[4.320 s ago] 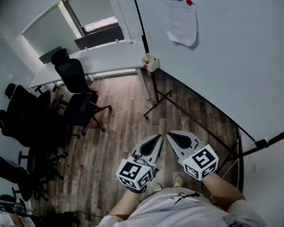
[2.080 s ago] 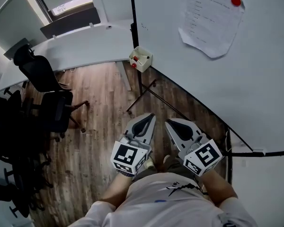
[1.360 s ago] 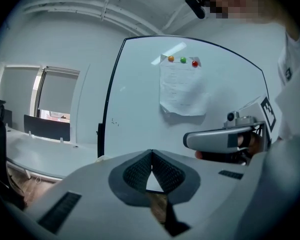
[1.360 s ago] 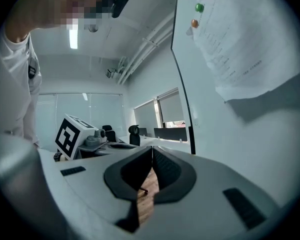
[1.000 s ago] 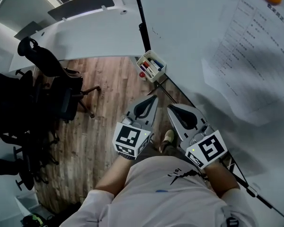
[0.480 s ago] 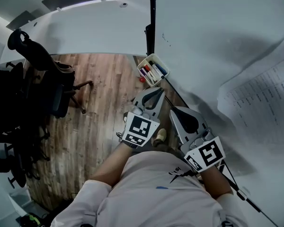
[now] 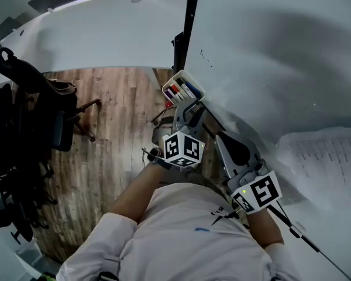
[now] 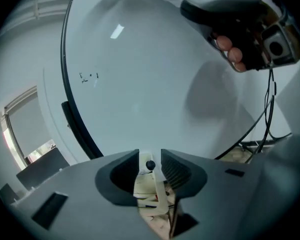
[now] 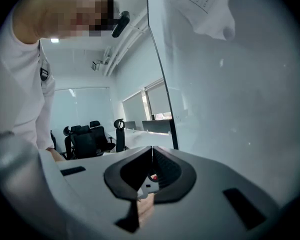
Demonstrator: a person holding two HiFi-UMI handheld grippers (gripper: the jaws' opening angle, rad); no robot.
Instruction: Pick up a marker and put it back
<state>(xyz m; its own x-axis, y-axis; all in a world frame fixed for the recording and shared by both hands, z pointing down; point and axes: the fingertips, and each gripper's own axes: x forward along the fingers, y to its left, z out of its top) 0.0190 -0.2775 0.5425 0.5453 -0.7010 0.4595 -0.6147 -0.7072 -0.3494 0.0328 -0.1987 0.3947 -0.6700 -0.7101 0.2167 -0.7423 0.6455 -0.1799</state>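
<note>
A small white tray (image 7: 183, 90) hangs at the whiteboard's lower edge and holds red, blue and black markers (image 7: 181, 91). My left gripper (image 7: 191, 108) reaches up to the tray's near side. In the left gripper view its jaws (image 8: 150, 156) are opening, and a black marker end (image 8: 150, 165) and the tray (image 8: 149, 190) show in the gap; the pads do not press on it. My right gripper (image 7: 220, 135) hangs back, lower and to the right of the tray. Its jaws (image 9: 152, 149) are shut with nothing between them.
The whiteboard (image 7: 269, 51) fills the right side, with a sheet of paper (image 7: 330, 157) stuck on it and a black stand post (image 7: 187, 28) at its left edge. A white desk (image 7: 93, 34) and black office chairs (image 7: 23, 110) stand on the wooden floor at left.
The person has walked up to the whiteboard and the tray has come close. The left gripper went forward to the tray and its jaws parted. The right gripper stayed back, shut.
</note>
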